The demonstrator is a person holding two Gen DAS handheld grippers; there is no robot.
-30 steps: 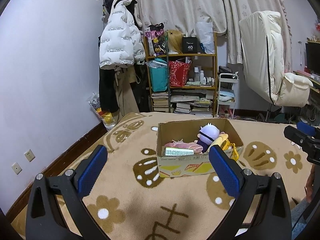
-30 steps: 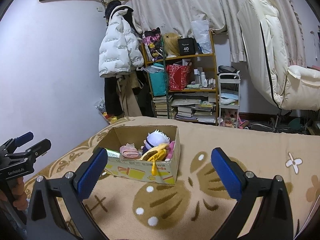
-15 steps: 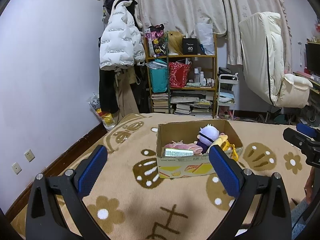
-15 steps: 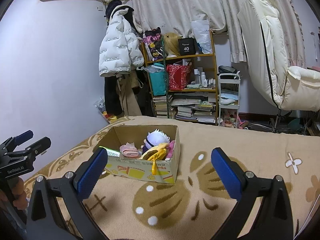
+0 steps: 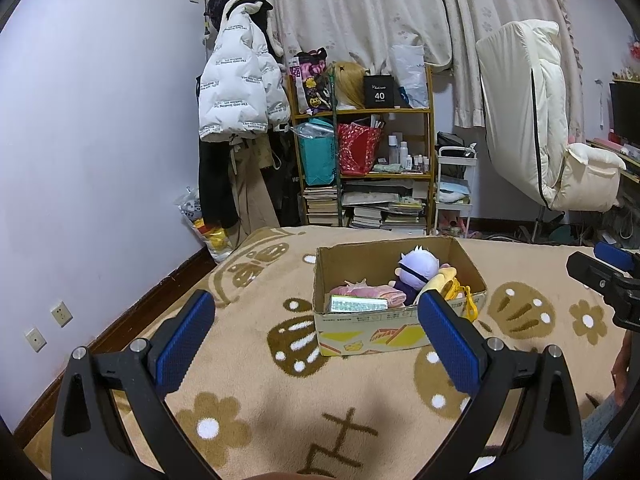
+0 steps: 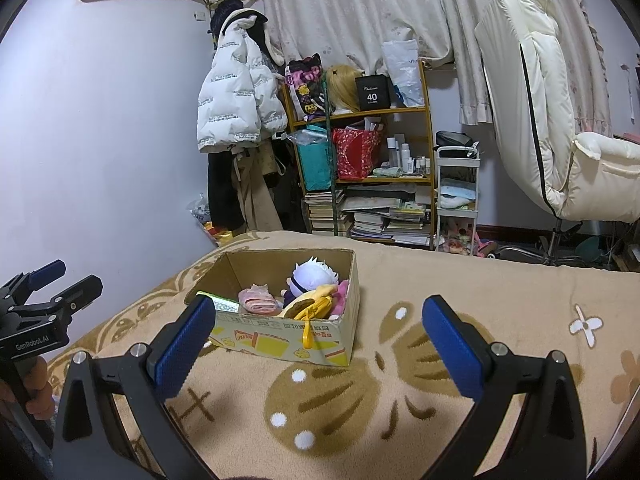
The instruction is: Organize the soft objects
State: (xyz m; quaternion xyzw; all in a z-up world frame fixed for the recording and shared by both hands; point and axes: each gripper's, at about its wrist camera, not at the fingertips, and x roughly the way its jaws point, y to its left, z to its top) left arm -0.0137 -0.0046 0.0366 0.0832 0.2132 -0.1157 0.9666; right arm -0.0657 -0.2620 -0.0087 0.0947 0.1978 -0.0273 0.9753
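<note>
A cardboard box (image 5: 360, 332) sits on a tan patterned blanket (image 5: 260, 400). Inside lie a white-haired plush doll (image 5: 418, 270), a pink soft item (image 5: 368, 294) and a yellow plush (image 5: 444, 284) with a strap over the rim. The box also shows in the right wrist view (image 6: 280, 340), with the doll (image 6: 314, 280). My left gripper (image 5: 316, 344) is open and empty, held short of the box. My right gripper (image 6: 318, 344) is open and empty, right of the box. Each gripper shows at the edge of the other's view.
A bookshelf (image 5: 364, 168) with bags and books stands at the far wall. A white puffer jacket (image 5: 236, 92) hangs left of it. A cream chair (image 5: 532, 128) stands at the right. The wall is close on the left.
Both grippers stay open and nearly still. The views have drifted only slightly.
</note>
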